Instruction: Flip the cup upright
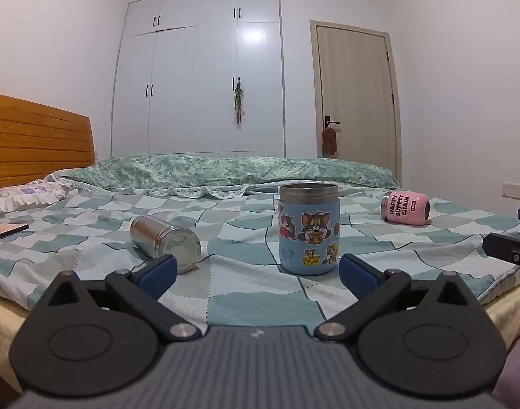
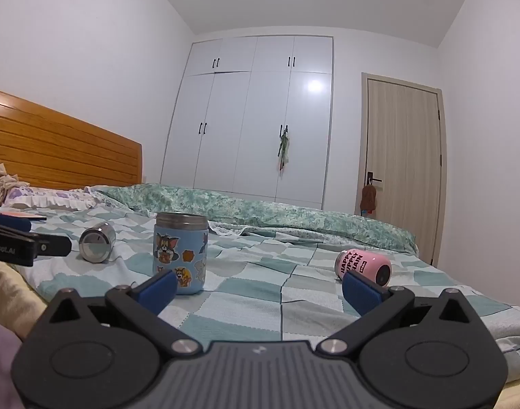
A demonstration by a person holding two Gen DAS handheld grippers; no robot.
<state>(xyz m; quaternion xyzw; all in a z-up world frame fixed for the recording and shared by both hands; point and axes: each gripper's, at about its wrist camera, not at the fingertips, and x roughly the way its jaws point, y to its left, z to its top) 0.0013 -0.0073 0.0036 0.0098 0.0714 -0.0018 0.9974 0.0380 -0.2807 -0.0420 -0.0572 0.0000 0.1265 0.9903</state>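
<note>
Cups on the bed, three total. Blue cartoon cup [image 1: 309, 230] stands upright mid-bed, steel rim up, open mouth on top. Steel cup [image 1: 166, 243] lies on its side to the left of it, well apart, flat end facing the left wrist camera. Pink cup [image 1: 405, 208] lies on its side further right and farther back, lettering "HAPPY SUPPLY CHAIN" readable on its wall; in the right wrist view its end cap faces the camera.

Left hand-held gripper [image 1: 256, 269]: jaws spread wide, nothing between them, blue pads short of the blue cup and the steel cup, touching neither. Blue cup sits just beyond the right pad, steel cup just beyond the left pad.

Right hand-held gripper [image 2: 260, 288]: jaws also spread wide, empty. Pink cup sits just behind its right pad, blue cup just behind its left pad; contact cannot be confirmed for either.

All on a teal-and-white checked bedspread [image 1: 239, 293]. Green patterned quilt [image 1: 225, 170] bunched along the far edge. Wooden headboard [image 1: 34, 139] at left, white wardrobe [image 1: 198, 78] and a closed door [image 1: 357, 95] behind.
</note>
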